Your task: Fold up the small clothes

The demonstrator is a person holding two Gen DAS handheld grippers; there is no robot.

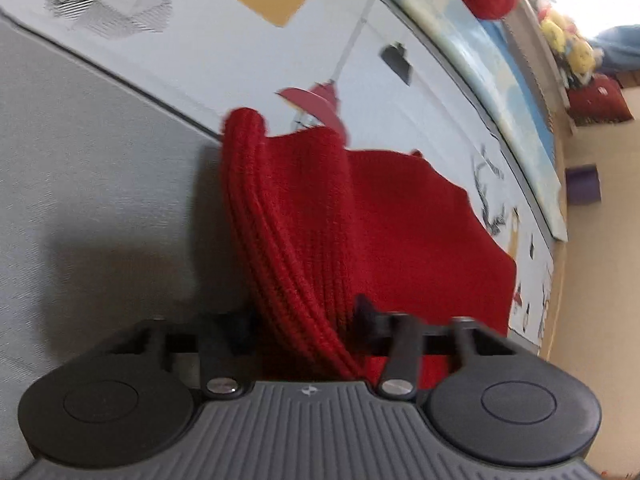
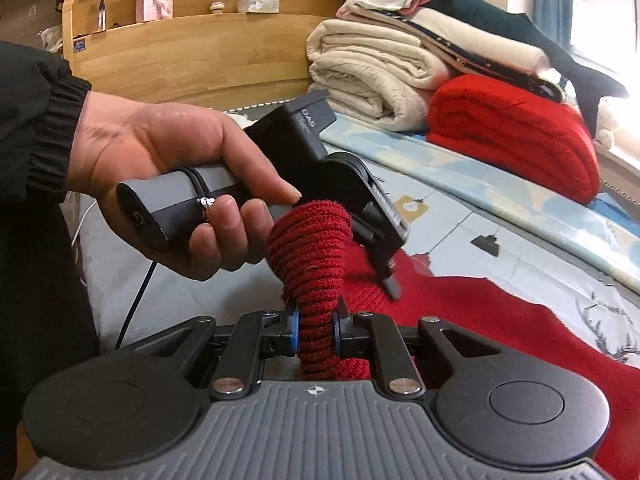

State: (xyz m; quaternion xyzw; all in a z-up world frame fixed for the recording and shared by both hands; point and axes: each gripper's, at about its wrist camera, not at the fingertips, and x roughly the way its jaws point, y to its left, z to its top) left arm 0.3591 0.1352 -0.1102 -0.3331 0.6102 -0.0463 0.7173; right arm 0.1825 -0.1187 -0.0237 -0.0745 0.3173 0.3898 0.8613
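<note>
Right gripper (image 2: 316, 336): clamped together on a rolled, ribbed edge of the red knit garment (image 2: 500, 320), blue pads (image 2: 295, 334) pressing on both sides of the roll. Ribbed edge standing up out of the jaws, then curving over at the top.

Left gripper (image 1: 304, 320): held in the left hand (image 2: 160, 152), pointing steeply down, just beside the same ribbed edge. In the left wrist view, a thick fold of the knit filling the whole gap between the two fingers (image 1: 364, 312), touching both; closed on the cloth, as far as visible. Picture a little blurred here.

Rest of the garment: lying flat on the printed bed sheet (image 1: 240, 60), spreading away from both grippers to the right.

Black sleeve (image 2: 40, 120) with an elastic cuff at the wrist of the left hand.

Farther back on the bed, well apart from the garment: a stack of folded cream blankets (image 2: 368, 68) and a folded red blanket (image 2: 512, 132) just beside it. Behind them, a wooden headboard (image 2: 192, 56) with small things on its shelf, too small to tell.
</note>
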